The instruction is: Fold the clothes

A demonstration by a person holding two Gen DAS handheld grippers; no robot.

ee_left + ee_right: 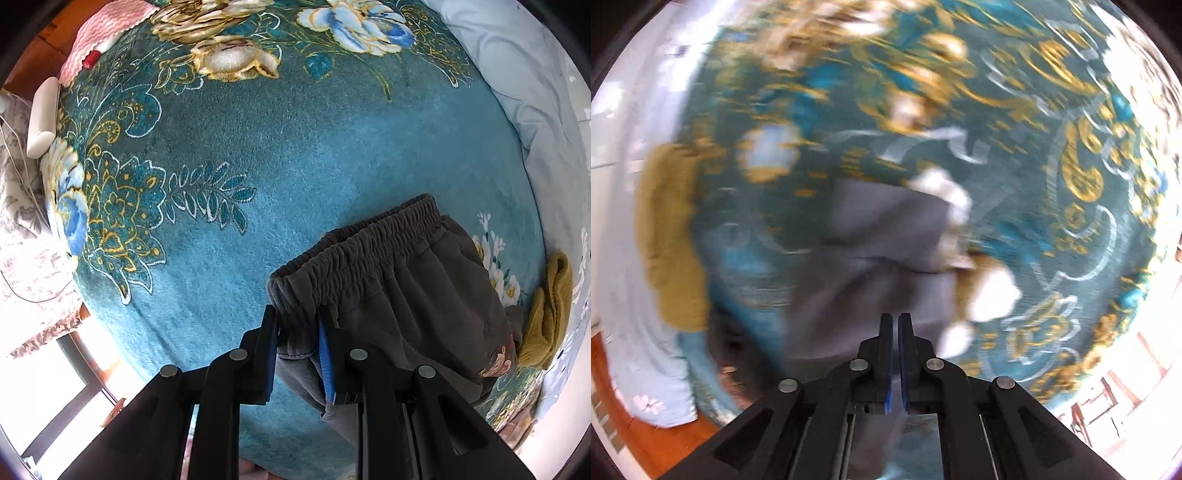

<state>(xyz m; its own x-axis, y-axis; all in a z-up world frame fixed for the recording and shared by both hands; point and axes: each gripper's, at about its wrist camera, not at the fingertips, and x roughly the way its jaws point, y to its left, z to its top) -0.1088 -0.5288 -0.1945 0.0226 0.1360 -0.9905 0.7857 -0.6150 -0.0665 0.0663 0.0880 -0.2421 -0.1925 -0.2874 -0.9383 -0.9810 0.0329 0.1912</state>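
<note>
Now left claw (299,325) pinches grey trousers (399,280) waistband; right claw (895,328) nearly closed, apparently empty, view blurred.

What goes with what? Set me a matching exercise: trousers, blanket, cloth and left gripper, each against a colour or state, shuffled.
Column one:
1. trousers
2. blanket
3. cloth
4. left gripper

Column two:
A. teal with gold and blue flowers
B. shut on the trousers
C. dark grey, with a gathered elastic band
D. mustard yellow, lying at the blanket's edge

Pairs: 1-C, 2-A, 3-D, 4-B.
</note>
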